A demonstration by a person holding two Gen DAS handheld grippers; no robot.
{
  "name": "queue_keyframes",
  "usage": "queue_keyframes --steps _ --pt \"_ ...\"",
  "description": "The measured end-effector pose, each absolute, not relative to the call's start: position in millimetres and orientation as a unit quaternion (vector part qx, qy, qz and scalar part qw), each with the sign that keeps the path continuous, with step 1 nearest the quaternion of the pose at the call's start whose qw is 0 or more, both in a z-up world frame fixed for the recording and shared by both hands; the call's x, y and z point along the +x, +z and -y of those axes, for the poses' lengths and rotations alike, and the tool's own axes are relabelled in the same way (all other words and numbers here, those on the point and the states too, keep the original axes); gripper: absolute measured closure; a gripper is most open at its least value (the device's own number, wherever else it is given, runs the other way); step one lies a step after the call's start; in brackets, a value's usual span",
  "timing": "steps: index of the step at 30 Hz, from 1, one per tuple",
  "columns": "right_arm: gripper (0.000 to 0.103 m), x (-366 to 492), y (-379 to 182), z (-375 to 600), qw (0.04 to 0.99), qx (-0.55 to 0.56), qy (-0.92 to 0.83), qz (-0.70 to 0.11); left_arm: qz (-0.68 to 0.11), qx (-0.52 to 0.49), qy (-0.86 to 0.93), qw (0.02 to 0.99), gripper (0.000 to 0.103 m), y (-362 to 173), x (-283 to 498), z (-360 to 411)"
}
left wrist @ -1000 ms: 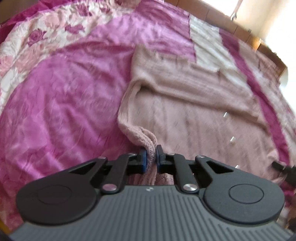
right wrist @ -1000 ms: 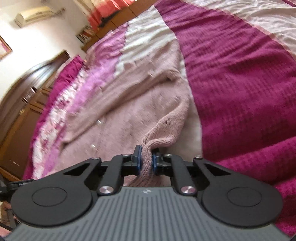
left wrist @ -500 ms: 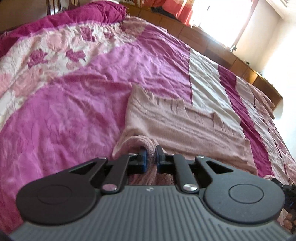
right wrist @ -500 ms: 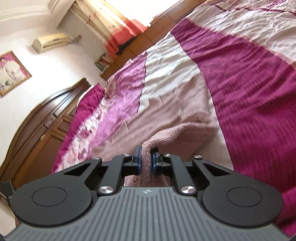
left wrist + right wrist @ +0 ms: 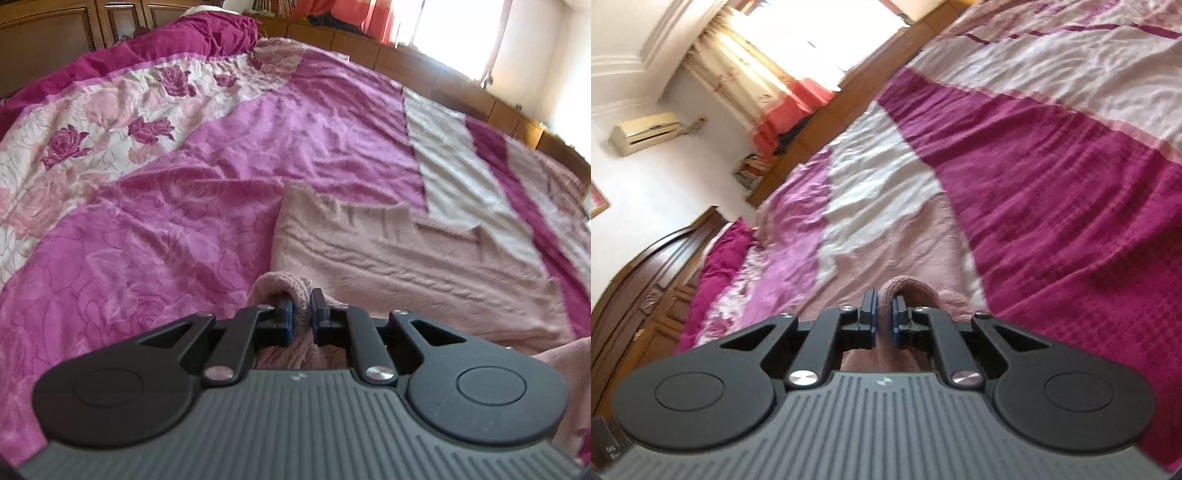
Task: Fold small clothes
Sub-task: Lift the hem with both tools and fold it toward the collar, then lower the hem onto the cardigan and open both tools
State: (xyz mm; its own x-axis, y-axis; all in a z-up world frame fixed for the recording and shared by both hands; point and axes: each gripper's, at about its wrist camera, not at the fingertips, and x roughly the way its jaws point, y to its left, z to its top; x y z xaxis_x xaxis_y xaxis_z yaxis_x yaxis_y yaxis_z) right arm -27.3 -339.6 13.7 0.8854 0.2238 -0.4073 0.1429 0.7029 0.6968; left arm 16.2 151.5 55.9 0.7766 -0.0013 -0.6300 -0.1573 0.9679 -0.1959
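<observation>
Left wrist view: bedspread [image 5: 221,192], pink and magenta with a rose print and a cream stripe, filled most of the frame. Wooden headboard [image 5: 48,40] stood at far left. Pale pink knitted sweater [image 5: 399,266] lay flat on the bedspread, right of centre, its near edge lifted. Left gripper [image 5: 301,317] had its jaws nearly closed, pinching a bunched fold of that edge between the blue pads. Right wrist view: right gripper [image 5: 882,321], jaws likewise nearly closed, clamped another fold of the sweater [image 5: 923,243]. Curtains [image 5: 757,85] and an air conditioner [image 5: 646,133] showed on the far wall.
</observation>
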Motion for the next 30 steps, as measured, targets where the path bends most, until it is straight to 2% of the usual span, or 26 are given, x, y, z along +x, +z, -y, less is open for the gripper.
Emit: queue_keyframes --steps 9,10,12,14,21,23,25,30 --pt "0.095 -14 -9 336 0.896 0.347 -0.012 -0.276 -0.35 -0.083 0.053 0.931 0.086 38 26 -144" --pt "0.095 -14 -10 334 0.898 0.342 -0.013 -0.277 -0.352 -0.079 0.052 0.931 0.084 38 25 -144" --pt "0.094 -12 -10 331 0.902 0.33 -0.014 -0.279 -0.355 -0.073 0.051 0.931 0.074 41 23 -143" --pt "0.092 -12 -7 329 0.903 0.323 -0.015 -0.283 -0.359 -0.068 0.049 0.93 0.07 43 19 -142" --pt "0.069 -27 11 326 0.905 0.306 -0.018 -0.296 -0.381 -0.052 0.057 0.921 0.068 48 0 -145" --pt "0.054 -36 18 325 0.908 0.296 -0.022 -0.297 -0.386 -0.061 0.055 0.919 0.068 50 -7 -149" --pt "0.046 -45 23 325 0.908 0.291 -0.021 -0.3 -0.389 -0.077 0.05 0.917 0.068 50 -13 -154" --pt "0.04 -64 26 327 0.899 0.299 0.008 -0.32 -0.4 -0.09 0.039 0.911 0.067 46 -24 -158"
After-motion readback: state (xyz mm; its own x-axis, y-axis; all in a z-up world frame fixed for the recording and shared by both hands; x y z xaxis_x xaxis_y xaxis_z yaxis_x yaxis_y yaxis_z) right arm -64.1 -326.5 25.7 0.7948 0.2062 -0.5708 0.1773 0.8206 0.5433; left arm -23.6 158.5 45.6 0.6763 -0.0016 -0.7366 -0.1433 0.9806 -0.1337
